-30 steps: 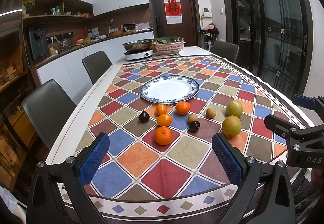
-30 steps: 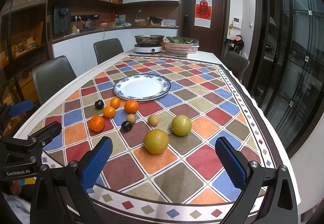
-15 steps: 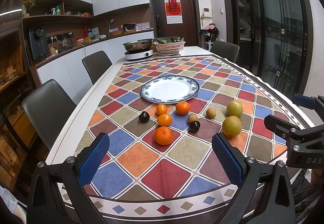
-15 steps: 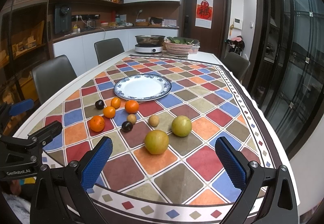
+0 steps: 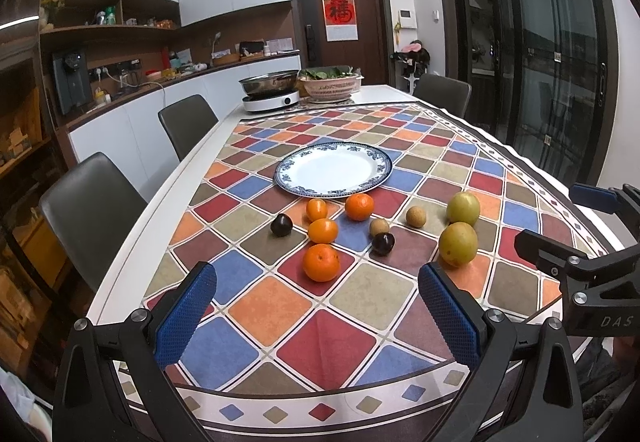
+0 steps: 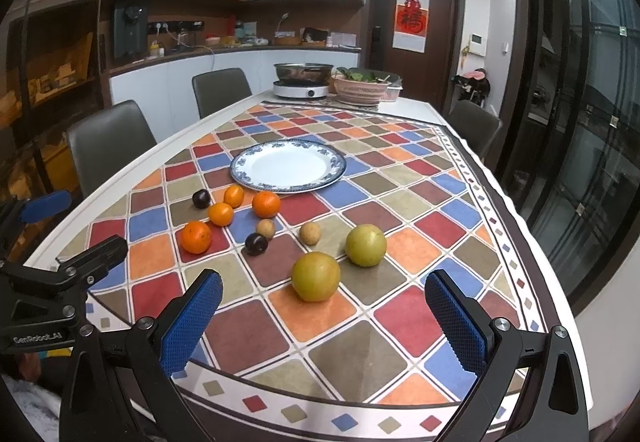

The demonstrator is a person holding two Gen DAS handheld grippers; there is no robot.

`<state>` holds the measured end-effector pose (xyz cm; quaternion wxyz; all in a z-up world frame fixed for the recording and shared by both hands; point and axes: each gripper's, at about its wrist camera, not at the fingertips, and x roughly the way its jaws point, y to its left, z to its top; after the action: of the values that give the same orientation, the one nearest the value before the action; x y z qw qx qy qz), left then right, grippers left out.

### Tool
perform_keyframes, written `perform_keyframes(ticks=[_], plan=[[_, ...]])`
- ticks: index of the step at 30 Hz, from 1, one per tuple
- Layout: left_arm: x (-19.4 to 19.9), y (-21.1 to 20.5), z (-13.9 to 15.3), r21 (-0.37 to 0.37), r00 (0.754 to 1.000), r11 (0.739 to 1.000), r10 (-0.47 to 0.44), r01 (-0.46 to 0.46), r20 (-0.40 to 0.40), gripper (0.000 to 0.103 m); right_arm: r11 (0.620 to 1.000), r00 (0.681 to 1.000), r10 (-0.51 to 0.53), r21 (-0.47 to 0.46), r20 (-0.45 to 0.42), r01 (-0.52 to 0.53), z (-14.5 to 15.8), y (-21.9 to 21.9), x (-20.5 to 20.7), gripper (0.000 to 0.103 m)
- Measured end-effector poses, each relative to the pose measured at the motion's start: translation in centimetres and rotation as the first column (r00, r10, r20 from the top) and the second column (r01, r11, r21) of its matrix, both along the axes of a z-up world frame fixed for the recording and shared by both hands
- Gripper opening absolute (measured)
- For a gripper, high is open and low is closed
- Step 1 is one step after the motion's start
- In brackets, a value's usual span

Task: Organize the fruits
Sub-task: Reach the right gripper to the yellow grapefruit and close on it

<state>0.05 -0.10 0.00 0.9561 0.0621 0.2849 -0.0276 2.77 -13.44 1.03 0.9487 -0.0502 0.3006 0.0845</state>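
Several fruits lie on a checkered tablecloth in front of an empty blue-rimmed white plate (image 5: 362,152) (image 6: 320,159). There are several oranges, the nearest (image 5: 321,262) (image 6: 195,237), two dark plums (image 5: 383,243) (image 6: 256,243), two small brown fruits (image 5: 416,216) (image 6: 310,233) and two large yellow-green fruits (image 5: 458,244) (image 6: 315,276). My left gripper (image 5: 318,316) is open and empty above the near table edge, short of the nearest orange. My right gripper (image 6: 320,316) is open and empty, just short of the nearer yellow-green fruit.
A hotplate with a metal pan (image 5: 272,98) and a pink basket of greens (image 5: 330,82) stand at the far end of the table. Grey chairs (image 5: 86,198) line the left side, another (image 6: 474,124) at the far right. Glass doors are on the right.
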Motion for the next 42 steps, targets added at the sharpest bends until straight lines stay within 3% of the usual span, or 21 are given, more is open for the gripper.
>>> perform_keyframes(ticks=[10,23,37,42], plan=[[2.3,-0.3,-0.2,0.069,0.999,0.997,-0.032,0.031,0.004,0.102,0.998,0.994,0.05,-0.022,-0.097,-0.052,-1.3,0.3,3.4,0.102],[7.5,0.2,-3.7,0.035,0.984,0.995,-0.084,0.09,-0.159,0.084,0.997,0.976,0.063,-0.029,-0.209,-0.071,-4.5,1.4,8.0,0.099],[11.9,0.1,-7.2,-0.013,0.952,0.993,-0.118,0.12,-0.283,0.061,0.997,0.939,0.069,-0.005,-0.336,-0.075,-8.0,1.8,11.5,0.08],[12.6,0.0,-7.9,-0.028,0.944,0.992,-0.123,0.12,-0.306,0.059,0.997,0.931,0.076,0.008,-0.358,-0.078,-8.7,1.8,11.9,0.074]])
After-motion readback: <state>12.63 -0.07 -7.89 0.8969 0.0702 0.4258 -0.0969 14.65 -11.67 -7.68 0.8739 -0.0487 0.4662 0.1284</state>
